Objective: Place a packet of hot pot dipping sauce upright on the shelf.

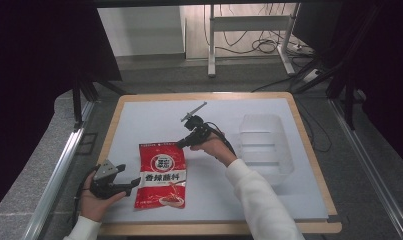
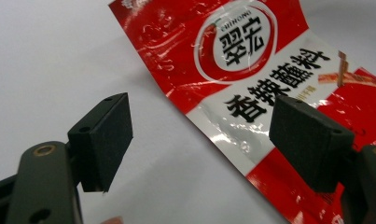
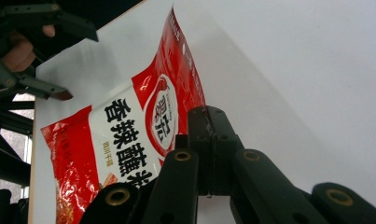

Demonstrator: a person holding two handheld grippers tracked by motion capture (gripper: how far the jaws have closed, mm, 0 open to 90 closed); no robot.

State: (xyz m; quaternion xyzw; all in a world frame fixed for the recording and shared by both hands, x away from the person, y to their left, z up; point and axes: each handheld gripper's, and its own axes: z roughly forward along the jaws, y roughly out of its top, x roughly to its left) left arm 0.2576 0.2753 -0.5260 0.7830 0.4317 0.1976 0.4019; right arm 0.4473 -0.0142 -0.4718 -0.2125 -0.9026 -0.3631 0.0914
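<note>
Figure. A red seasoning packet (image 1: 162, 175) is shown lying flat on the white table (image 1: 154, 117), between the two hand-held claws. The left gripper (image 1: 135, 183) is held low at the packet's left edge with its jaws spread wide; in the left gripper view the near left edge of the packet (image 2: 251, 88) is seen just ahead of and partly between the two pads (image 2: 106, 140), which are clear of it, so nothing is grasped. This stance is judged to be a readiness to pin or pinch that edge. The right gripper (image 1: 181, 144) is held just above the packet's upper right corner, its jaws clenched together; in the right gripper view the shut fingertips (image 3: 212, 140) are seen beside the packet's edge (image 3: 143, 135), and whether a sliver of film is caught between them cannot be told. A corner is judged to be the chosen place because a flat pouch offers little else to grip. A clear plastic bin (image 1: 265, 145) is seen to the right of the right gripper, well apart from the packet, probably as a receptacle.
</note>
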